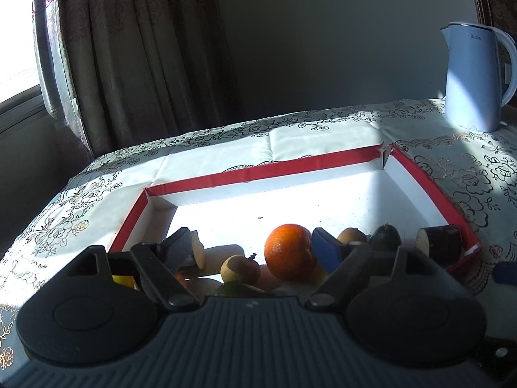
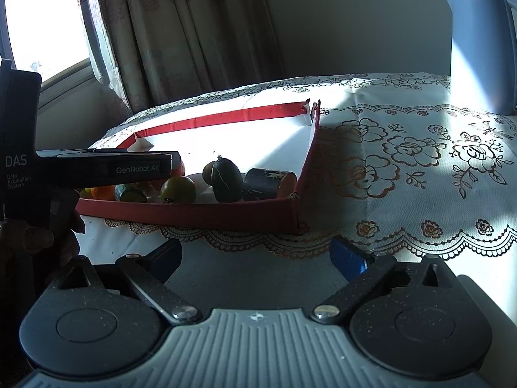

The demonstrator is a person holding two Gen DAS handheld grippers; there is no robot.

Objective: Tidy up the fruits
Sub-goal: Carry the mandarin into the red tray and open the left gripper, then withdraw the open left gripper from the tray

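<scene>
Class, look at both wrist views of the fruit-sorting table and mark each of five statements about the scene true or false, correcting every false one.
1. The orange lies inside the red-rimmed tray. True.
2. The left gripper is shut on the orange. False: its jaws stand open, with the orange between them and not pressed by both.
3. A kettle stands on the tablecloth beyond the tray. True.
4. The right gripper reaches into the tray. False: it hangs outside the tray's near wall, over the tablecloth, jaws open and empty.
5. The fruit is spread evenly across the tray. False: it is bunched along the near side; the far part is bare.
</scene>
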